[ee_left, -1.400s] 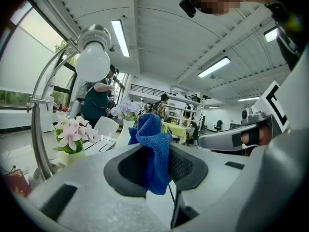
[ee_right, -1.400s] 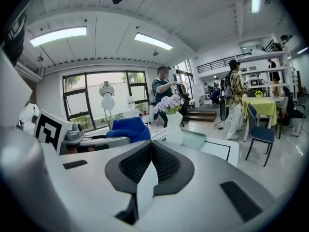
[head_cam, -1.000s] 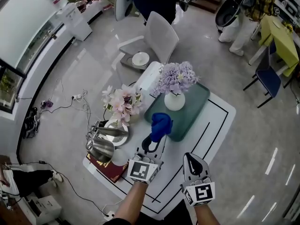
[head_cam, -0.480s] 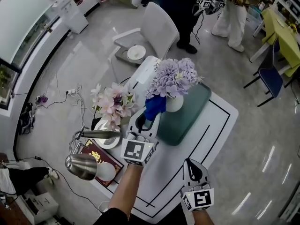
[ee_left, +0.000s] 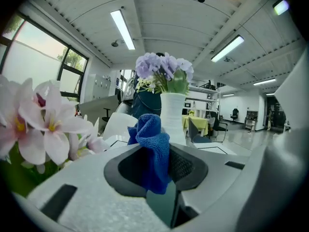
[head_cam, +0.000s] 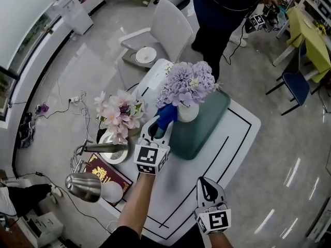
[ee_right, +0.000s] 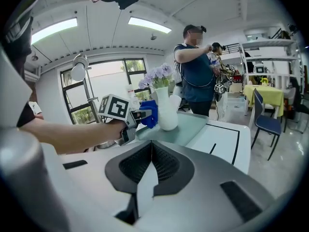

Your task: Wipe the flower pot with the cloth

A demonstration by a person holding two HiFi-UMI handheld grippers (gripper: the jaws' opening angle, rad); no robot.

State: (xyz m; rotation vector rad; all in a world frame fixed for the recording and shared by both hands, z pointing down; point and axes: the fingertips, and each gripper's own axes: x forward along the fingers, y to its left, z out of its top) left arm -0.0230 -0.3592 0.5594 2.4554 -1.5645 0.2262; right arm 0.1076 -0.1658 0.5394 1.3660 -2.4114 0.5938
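A white flower pot [head_cam: 187,112] with purple flowers [head_cam: 189,83] stands on a green tray [head_cam: 202,124]. My left gripper [head_cam: 158,126] is shut on a blue cloth [head_cam: 167,114], and the cloth rests against the pot's left side. The same blue cloth [ee_left: 151,152] shows in the left gripper view, bunched between the jaws just in front of the pot [ee_left: 173,117]. My right gripper [head_cam: 207,189] hangs low near the table's front edge, shut and empty; its view shows the pot [ee_right: 166,112] and cloth [ee_right: 148,112] ahead.
A pink flower arrangement [head_cam: 118,112] stands left of the tray, with a metal kettle [head_cam: 83,185] and a red book [head_cam: 107,173] further left. A white chair [head_cam: 170,31] is behind the table. A person [ee_right: 195,72] stands at the far side.
My left gripper has carried the blue cloth forward, from in front of the tray up to the pot's left side. The right gripper has barely moved.
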